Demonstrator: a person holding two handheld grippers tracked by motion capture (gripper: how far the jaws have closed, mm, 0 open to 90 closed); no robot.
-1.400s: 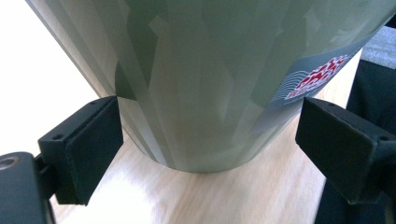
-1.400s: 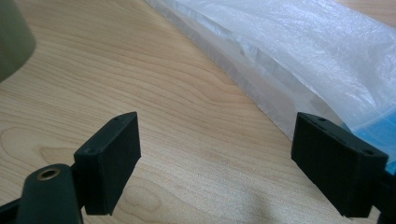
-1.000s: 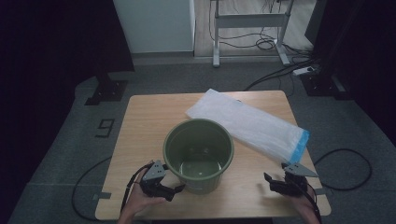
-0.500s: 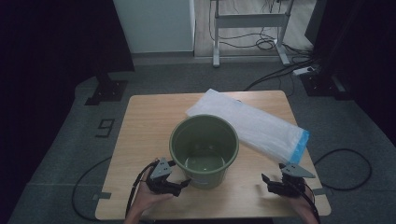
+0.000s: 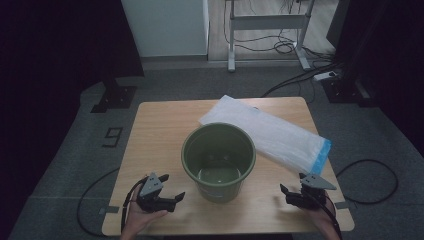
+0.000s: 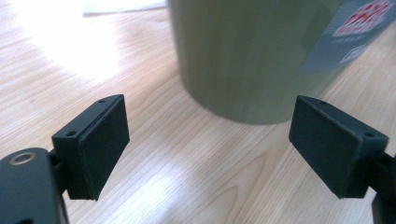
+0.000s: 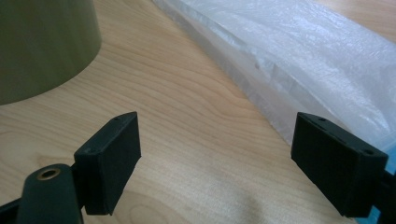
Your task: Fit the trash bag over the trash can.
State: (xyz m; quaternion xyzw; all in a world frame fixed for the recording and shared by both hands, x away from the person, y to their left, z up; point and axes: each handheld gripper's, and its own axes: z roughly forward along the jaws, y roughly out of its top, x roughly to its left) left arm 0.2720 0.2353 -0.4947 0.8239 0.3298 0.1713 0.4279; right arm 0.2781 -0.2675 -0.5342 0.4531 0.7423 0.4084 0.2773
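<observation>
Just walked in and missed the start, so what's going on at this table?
A person holds a pair of tongs in each hand at a wooden table. The left tongs sit open beside a green bucket, aimed at its side but not touching it. The right tongs are open too, near a flat white plastic bag lying behind the bucket. Nothing is gripped yet.
</observation>
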